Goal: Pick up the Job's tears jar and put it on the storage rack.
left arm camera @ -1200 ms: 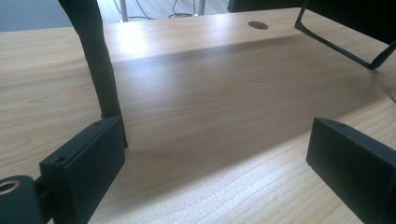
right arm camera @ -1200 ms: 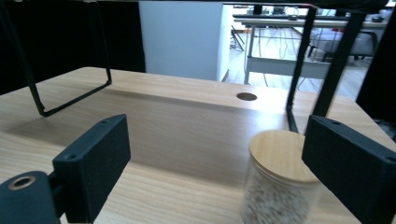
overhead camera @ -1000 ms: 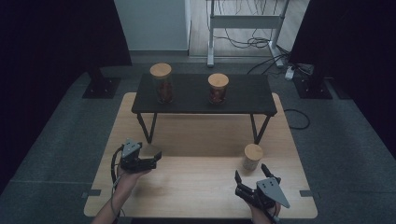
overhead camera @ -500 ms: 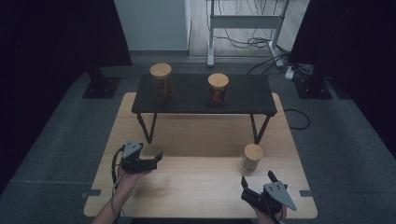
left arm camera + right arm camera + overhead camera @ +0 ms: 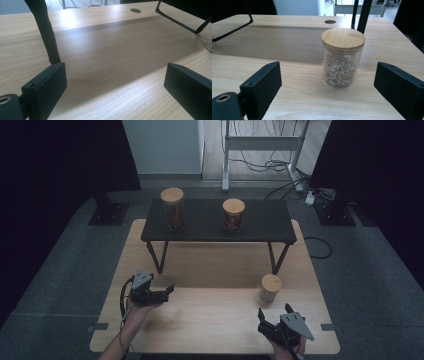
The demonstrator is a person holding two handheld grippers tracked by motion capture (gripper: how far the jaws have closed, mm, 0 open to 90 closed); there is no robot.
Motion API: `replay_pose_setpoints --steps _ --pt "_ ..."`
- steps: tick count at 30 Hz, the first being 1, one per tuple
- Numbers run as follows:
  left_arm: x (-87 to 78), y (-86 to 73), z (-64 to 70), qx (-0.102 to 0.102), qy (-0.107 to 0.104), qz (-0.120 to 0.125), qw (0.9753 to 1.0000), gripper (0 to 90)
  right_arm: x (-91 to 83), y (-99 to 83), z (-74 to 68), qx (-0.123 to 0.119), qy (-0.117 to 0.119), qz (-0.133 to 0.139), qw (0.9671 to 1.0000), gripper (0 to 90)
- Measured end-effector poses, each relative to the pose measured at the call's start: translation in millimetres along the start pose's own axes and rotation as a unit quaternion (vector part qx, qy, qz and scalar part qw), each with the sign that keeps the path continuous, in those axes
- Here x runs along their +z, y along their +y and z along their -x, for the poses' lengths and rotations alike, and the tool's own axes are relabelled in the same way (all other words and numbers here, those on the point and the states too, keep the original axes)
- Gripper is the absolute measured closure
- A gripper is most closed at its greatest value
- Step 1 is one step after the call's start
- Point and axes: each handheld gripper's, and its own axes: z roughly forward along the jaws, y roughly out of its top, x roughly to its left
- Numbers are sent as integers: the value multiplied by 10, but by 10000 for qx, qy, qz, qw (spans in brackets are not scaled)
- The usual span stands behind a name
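Observation:
A glass jar (image 5: 342,57) of pale grains with a round wooden lid stands upright on the light wooden table (image 5: 210,320), at its right (image 5: 270,288). My right gripper (image 5: 274,310) sits near the front edge just behind it, open, its jaws wide apart and pointed at the jar without touching it (image 5: 328,75). My left gripper (image 5: 167,292) rests at the table's left, open with nothing between its jaws (image 5: 115,85), facing bare wood under the shelf.
A low black shelf (image 5: 260,227) on thin metal legs spans the table's far half. On it stand two wooden-lidded jars with dark contents, one taller (image 5: 172,210) and one shorter (image 5: 233,214). A cable hole (image 5: 330,22) lies beyond the jar.
My right gripper has drawn back slightly toward the table's front edge, still open. The left gripper and the jars have stayed in place.

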Motion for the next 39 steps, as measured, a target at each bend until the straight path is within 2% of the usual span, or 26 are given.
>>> replay_pose_setpoints --steps 5,11,18,39 --pt "-10 1 -1 0 1 24 10000 43 12 -17 32 82 -90 19 9999 130" --pt "-26 6 -2 -16 7 62 10000 42 70 17 6 -138 -271 -17 9995 107" --pt "-40 8 -9 -29 22 82 10000 41 183 86 2 -152 -287 -133 9994 78" --pt "-27 1 -8 -41 37 47 10000 40 479 175 -3 -231 -318 -337 9987 92"
